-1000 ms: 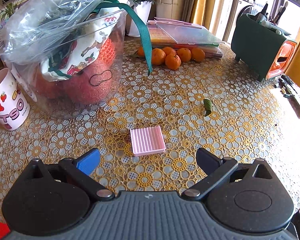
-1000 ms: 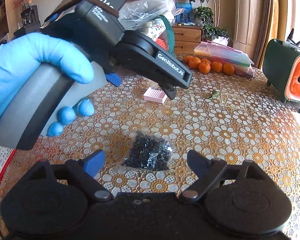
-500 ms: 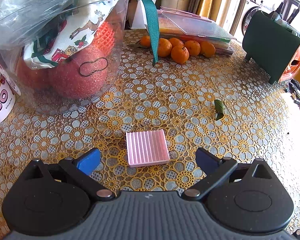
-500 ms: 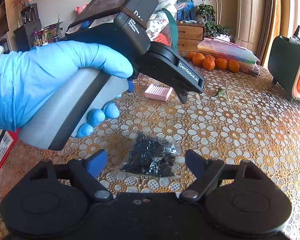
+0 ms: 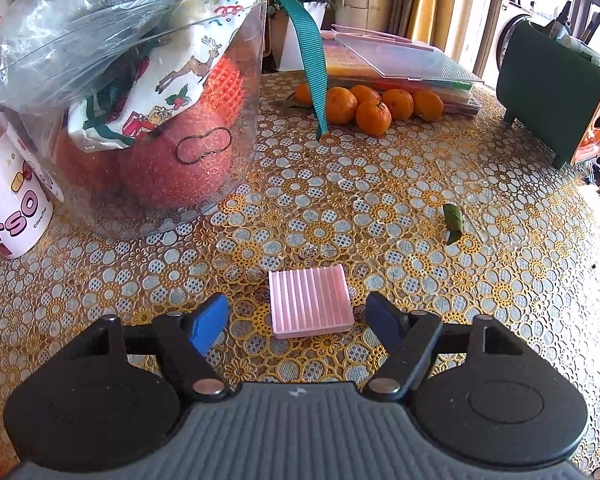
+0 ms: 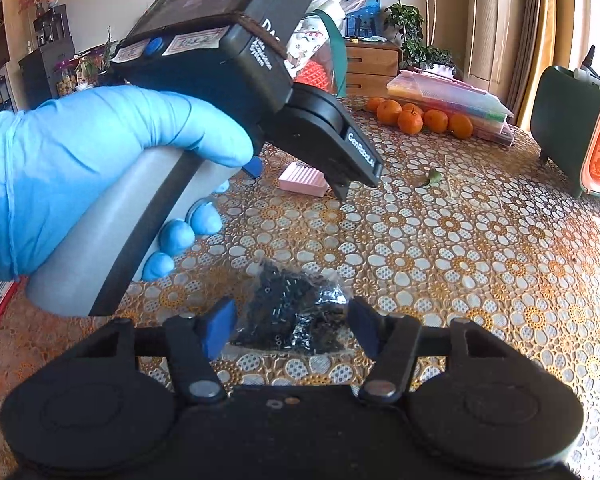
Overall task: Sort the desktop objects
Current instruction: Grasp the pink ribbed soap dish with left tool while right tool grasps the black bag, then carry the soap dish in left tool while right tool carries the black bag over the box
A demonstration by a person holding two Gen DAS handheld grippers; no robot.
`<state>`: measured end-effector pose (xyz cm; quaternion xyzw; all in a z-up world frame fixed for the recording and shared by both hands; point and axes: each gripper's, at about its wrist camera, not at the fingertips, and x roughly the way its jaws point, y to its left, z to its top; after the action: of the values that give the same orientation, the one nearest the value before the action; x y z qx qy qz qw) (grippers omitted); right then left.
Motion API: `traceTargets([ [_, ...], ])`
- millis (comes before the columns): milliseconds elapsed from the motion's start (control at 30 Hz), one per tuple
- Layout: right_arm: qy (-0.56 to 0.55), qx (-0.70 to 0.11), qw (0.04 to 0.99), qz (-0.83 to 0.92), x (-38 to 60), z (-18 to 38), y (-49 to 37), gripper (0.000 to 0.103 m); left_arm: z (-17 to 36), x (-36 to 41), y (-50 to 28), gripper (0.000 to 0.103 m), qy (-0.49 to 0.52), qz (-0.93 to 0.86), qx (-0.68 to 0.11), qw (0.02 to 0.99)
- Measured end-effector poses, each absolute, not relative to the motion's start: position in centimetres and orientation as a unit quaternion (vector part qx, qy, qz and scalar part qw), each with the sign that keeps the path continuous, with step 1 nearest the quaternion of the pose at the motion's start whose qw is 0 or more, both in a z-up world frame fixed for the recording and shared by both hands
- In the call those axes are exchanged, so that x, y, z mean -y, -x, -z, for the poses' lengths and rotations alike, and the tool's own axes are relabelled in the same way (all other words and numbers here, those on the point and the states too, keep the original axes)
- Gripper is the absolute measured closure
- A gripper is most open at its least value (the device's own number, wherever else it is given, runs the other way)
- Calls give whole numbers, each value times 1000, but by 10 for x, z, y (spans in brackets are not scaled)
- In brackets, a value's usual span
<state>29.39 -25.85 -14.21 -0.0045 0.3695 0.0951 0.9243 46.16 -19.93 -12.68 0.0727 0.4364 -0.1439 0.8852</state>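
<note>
Left gripper [image 5: 296, 320] is closing around the pink block [image 5: 309, 301], gaps showing either side. Right gripper [image 6: 292, 322] is closing on the bead bag [image 6: 290, 316] at 6 o'clock on the desk [image 6: 460, 248]; pad contact is unclear (clear plastic). A gloved hand [image 6: 80, 168] hides the far-left desk.

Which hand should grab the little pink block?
The left. The left gripper already has the pink block between its closing fingers, with small gaps left on each side. The right gripper is busy closing around the bag of black bits.
</note>
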Motion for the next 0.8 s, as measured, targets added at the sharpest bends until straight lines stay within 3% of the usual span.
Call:
traceTargets([
  [200, -5, -372, 924, -94, 267, 138, -289, 54, 123, 202, -460, 63, -79, 152, -440, 882],
  [333, -18, -376, 922, -90, 276, 135, -284, 58, 122, 203, -458, 63, -77, 154, -446, 879],
  [800, -39, -383, 921, -64, 307, 125, -259, 60, 104, 181, -402, 63, -62, 168, -446, 877],
])
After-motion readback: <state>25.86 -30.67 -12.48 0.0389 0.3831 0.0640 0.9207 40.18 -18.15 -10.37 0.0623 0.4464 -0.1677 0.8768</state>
